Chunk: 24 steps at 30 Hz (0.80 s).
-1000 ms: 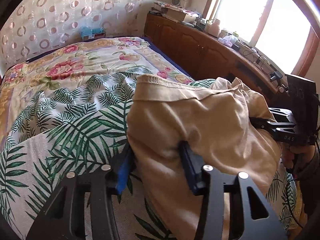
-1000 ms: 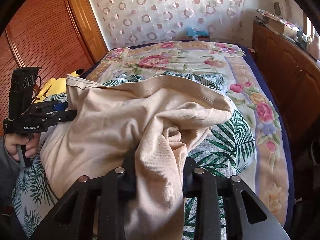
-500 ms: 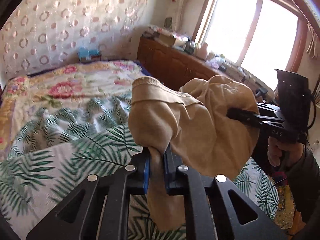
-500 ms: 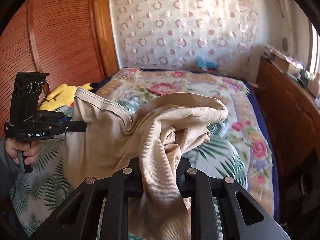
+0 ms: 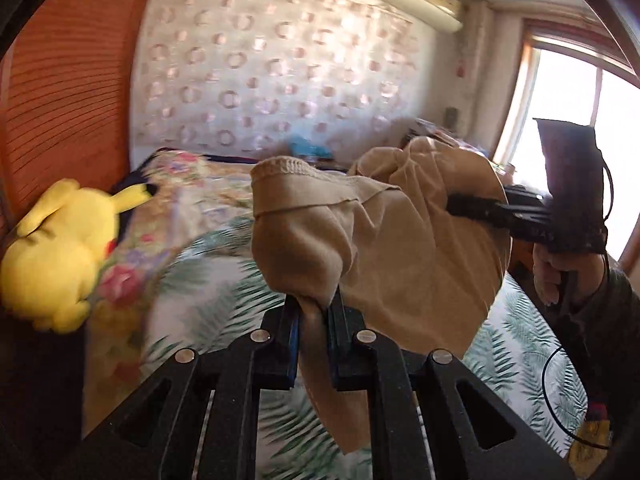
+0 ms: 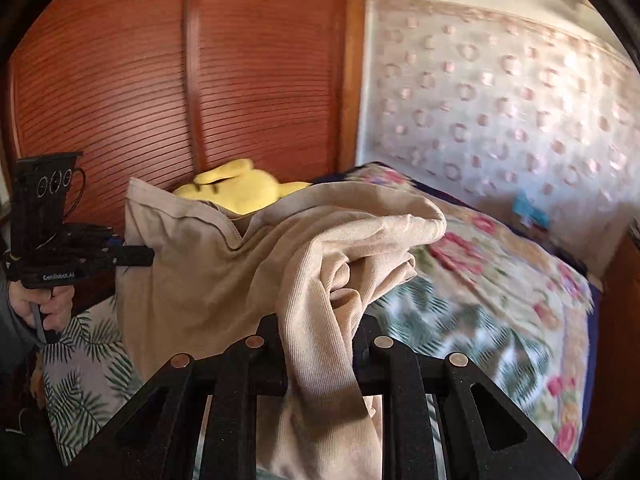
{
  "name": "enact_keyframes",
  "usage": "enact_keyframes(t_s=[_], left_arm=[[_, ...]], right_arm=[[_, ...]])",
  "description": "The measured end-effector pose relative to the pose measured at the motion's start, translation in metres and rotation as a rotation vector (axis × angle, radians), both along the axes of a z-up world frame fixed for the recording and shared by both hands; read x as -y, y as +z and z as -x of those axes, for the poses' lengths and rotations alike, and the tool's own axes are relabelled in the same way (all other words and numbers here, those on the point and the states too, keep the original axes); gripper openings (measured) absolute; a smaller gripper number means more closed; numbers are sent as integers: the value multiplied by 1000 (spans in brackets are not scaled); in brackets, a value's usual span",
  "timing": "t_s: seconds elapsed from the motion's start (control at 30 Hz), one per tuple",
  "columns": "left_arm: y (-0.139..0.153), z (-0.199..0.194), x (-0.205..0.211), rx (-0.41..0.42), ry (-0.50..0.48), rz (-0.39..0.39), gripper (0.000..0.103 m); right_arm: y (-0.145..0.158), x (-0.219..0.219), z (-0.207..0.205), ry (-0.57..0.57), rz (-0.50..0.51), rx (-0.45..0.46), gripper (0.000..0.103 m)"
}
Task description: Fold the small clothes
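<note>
beige garment [image 5: 384, 248] hangs in the air over the bed [image 5: 224, 288], bunched between both tongs; soft knit, fine ribbing visible in the right wrist view [image 6: 320, 280], stitched hem band running along its top edge. shape is a crumpled drape, not flat. long axis runs roughly side to side across the frame, from one tongs to the other, with loose ends drooping down past the fingers.

left tongs [image 5: 314, 316]: bottom centre of its own view, jaws nearly closed, blue pads pinching a gathered fold of the cloth. also seen at left edge of the right wrist view [image 6: 136, 256], gripping the hem corner.

right tongs [image 6: 320, 332]: bottom centre of its view, jaws narrow, clamped on a twisted rope of fabric. in the left wrist view it sits right of centre [image 5: 456, 202], tips buried in the cloth, a hand [image 5: 560, 276] on the handle.

bed cover is palm-leaf and floral print, blurred. yellow plush toy [image 5: 60, 252] at left edge, against ribbed wooden wardrobe doors [image 6: 160, 80]. circle-pattern wall [image 5: 280, 72] behind.
</note>
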<state>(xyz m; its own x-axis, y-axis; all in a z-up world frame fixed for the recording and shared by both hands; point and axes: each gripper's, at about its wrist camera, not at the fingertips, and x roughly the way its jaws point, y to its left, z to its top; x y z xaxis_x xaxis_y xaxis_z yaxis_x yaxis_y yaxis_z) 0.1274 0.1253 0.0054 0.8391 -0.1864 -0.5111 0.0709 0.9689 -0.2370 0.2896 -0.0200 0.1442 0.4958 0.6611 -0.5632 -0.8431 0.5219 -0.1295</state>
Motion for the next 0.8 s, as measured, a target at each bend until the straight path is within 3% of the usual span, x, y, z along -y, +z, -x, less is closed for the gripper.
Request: enact_keyframes(t_s=[0.13,0.2,0.3,0.4,0.53,0.63,0.73,0.8], left_arm=[[-26,28,-41,-31,126,21,12],[-44,28,-50,-87,169,-6,12],[-65,28,-65,-139,216,2,12],[-75,28,-69,-148,242,-1,12],[-79,28,-74,-164,269,-17,12],[-80,33,-75,-180,269,-12,14],[-81,37,-77,-178,284,-37,21],[-80,41,-77,-164,281,-41,33]], right_arm=[[-15,-89,-9,132,84,33,20],[-26,-135,-19,182,142,52,20],[-44,-190,-28,214,225,96,20],[-50,-230,-46,235,240,90,20],[-52,-254,-69,228,229,71,23],[-52,-245,-76,124,200,57,41],[-52,-238,-75,50,151,34,44],[-55,-235,-72,24,137,14,44]])
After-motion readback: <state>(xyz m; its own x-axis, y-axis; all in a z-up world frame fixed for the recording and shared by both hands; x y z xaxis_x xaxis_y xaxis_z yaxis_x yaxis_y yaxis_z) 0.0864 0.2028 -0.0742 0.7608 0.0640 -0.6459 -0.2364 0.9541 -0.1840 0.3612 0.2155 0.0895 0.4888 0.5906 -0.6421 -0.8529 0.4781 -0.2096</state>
